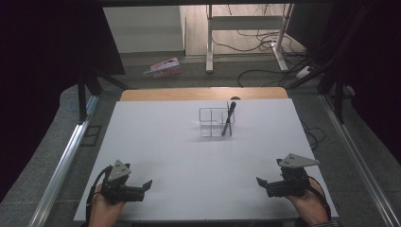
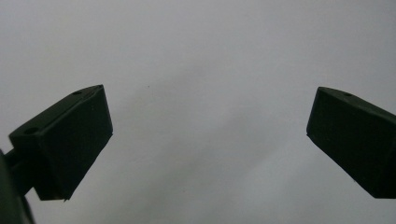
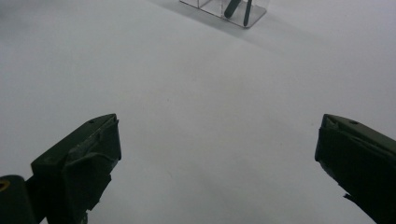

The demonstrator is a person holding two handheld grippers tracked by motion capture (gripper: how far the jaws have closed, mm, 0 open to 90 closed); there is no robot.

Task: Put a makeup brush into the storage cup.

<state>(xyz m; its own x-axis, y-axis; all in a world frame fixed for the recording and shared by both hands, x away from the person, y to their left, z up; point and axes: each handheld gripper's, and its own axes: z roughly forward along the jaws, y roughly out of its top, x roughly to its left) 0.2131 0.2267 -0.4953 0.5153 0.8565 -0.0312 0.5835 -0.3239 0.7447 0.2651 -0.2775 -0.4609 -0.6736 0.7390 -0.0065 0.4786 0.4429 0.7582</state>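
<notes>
A dark pen stands tilted in the right compartment of the clear organizer at the far middle of my white table, well apart from both my hands. My left gripper sits at the near left, jaws wide apart, holding nothing. My right gripper at the near right is just as wide and empty. No writing is legible.

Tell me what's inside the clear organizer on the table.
The clear organizer holds a dark pen leaning in its right compartment, beside a thinner stick. The left compartment looks empty. Through the glare I can't make out anything small on its floor.
</notes>
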